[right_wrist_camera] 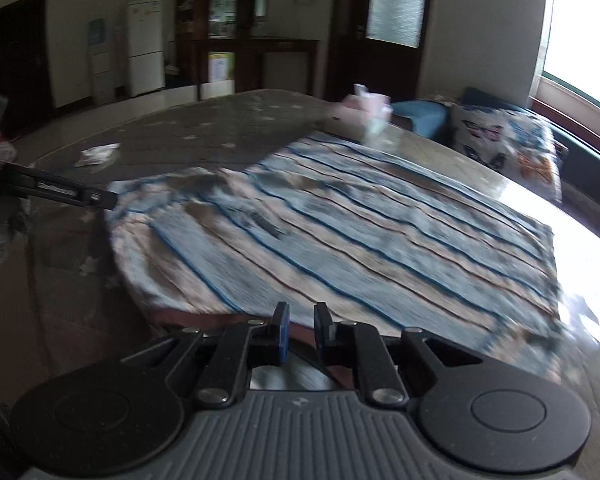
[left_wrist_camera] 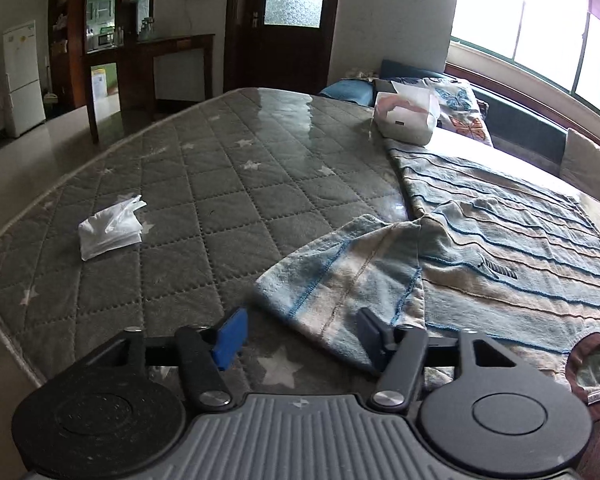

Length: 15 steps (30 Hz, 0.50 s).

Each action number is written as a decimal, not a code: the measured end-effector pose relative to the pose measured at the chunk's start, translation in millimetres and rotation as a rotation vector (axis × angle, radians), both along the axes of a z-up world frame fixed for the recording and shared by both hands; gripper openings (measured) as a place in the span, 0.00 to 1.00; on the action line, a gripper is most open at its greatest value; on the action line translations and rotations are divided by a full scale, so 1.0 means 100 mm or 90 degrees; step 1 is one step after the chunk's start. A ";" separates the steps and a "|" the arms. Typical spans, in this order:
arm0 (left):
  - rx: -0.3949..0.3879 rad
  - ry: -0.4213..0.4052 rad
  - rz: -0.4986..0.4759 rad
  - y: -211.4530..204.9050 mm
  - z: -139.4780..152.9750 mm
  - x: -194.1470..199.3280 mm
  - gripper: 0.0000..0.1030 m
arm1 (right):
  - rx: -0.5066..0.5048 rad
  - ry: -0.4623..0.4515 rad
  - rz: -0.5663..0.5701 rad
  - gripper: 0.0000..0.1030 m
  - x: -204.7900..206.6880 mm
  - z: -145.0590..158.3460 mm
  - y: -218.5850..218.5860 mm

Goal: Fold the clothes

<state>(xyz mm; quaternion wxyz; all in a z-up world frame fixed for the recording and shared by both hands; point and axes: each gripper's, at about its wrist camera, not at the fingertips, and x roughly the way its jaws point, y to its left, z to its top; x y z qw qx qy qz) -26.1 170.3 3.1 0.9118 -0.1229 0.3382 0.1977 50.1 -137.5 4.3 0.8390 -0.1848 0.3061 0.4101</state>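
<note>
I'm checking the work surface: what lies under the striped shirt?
The grey star-quilted mat extends under the striped shirt; whatever else the shirt covers is hidden.

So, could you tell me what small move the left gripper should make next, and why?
Probably close the left gripper on the striped garment's sleeve: its jaws stand wide open around the sleeve's near edge, gripping nothing. The sleeve lies spread sideways on the mattress, not yet folded in.
</note>
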 end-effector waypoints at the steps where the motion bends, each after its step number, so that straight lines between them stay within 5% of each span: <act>1: -0.006 0.000 -0.002 0.02 -0.01 0.00 0.54 | 0.001 0.001 0.013 0.12 -0.01 0.00 0.08; 5: -0.023 -0.012 -0.018 0.08 -0.03 0.01 0.43 | -0.001 0.006 0.068 0.12 -0.06 0.00 0.43; 15: -0.062 -0.032 -0.022 0.20 -0.04 -0.02 0.45 | -0.012 0.024 0.167 0.12 -0.19 -0.09 1.15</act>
